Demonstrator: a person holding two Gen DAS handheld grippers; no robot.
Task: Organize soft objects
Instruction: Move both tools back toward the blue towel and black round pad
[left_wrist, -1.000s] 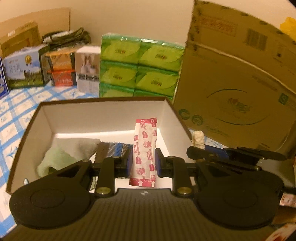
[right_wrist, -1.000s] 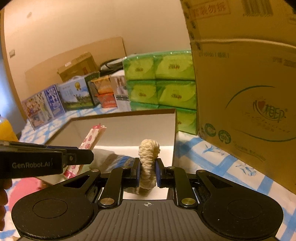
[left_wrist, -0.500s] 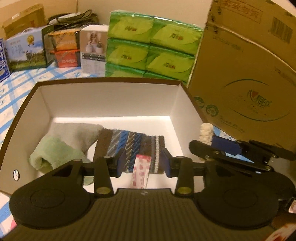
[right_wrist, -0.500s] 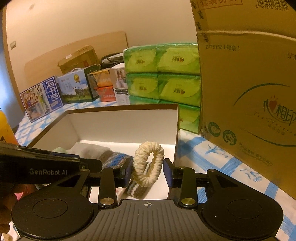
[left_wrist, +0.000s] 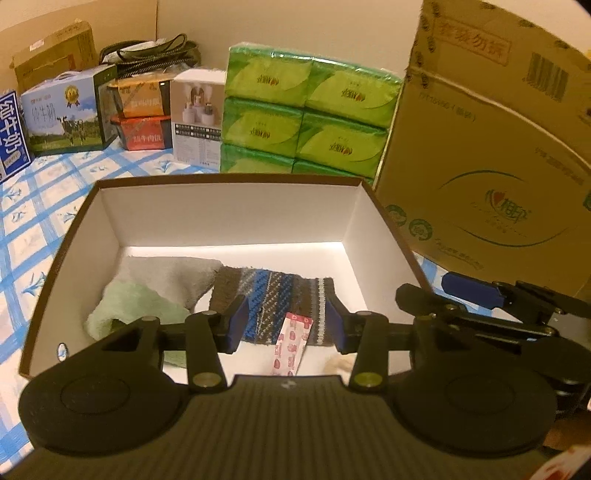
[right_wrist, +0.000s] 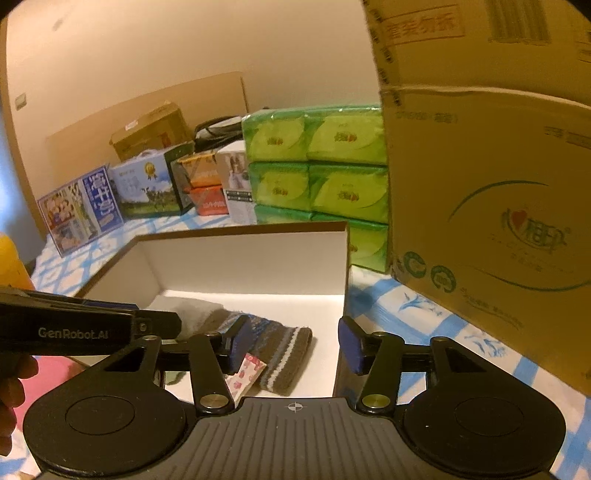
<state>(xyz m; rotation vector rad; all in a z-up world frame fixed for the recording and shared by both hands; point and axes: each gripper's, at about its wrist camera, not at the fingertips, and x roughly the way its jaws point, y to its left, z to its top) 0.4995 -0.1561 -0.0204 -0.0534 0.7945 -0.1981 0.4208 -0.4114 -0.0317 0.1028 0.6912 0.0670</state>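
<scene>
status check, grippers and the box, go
Left gripper open, empty; right gripper opening, empty. Pink packet, striped knit, towels in box. Nothing blocking.

Both wrist views look forward and steeply down along their fingers, close over the near edge of the open box (left_wrist: 225, 221) (right_wrist: 243, 258). They share its interior and the green packs (left_wrist: 310, 122) (right_wrist: 317, 173) beyond; the right view sits further right.

"GenRobot.AI" on left gripper (right_wrist: 207, 326), "纯牛奶" on blue milk carton (left_wrist: 13, 136)
</scene>
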